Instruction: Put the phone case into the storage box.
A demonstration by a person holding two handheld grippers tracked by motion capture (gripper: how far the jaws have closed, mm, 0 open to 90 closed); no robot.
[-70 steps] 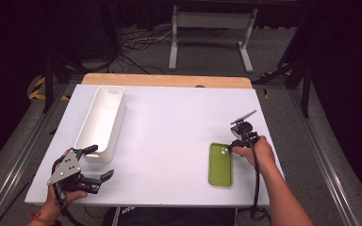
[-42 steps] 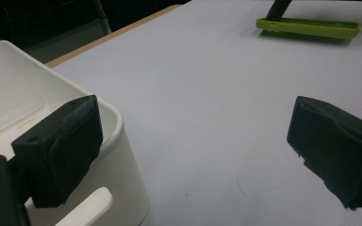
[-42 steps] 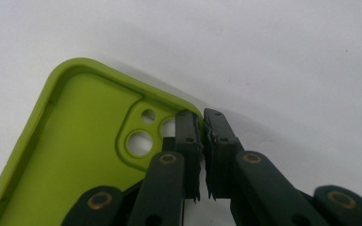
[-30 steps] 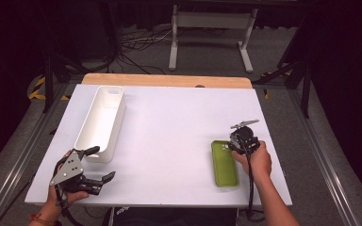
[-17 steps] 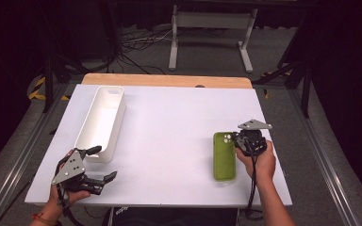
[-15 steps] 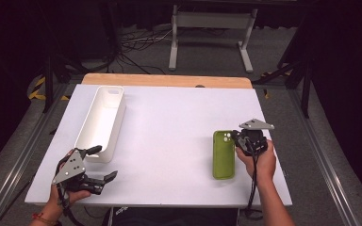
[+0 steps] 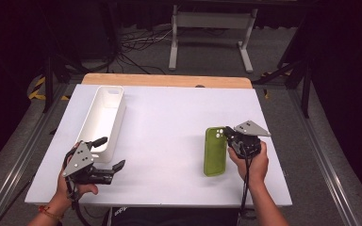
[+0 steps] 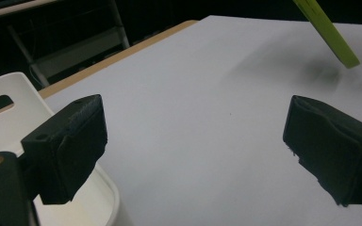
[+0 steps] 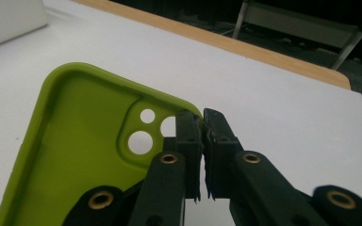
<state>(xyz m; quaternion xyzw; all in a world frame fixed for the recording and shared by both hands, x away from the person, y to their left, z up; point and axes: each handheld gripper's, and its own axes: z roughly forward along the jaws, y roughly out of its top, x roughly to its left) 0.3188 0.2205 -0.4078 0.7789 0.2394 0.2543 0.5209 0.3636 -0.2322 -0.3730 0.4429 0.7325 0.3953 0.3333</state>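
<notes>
while i watch from the high view, my right gripper sits at about four o'clock on the white table, its jaws pinched tight on the edge of the green phone case near the camera cutout. from the right gripper view the two black pads meet on the rim of the case just beside the three lens holes, with the hollow inside of the case facing up toward me. in the left gripper view that case hangs tilted above the table with a soft shadow beneath it, so its far end is off the surface; whether the near end touches i cannot tell. my left gripper rests at about eight o'clock, near the front edge, with its fingers spread wide and nothing between them. just beyond it, at roughly ten o'clock, stands the long white bin, its near end close to the left gripper; a corner of the bin shows beside the left pad. a wooden strip runs along the table's far edge at twelve o'clock.
</notes>
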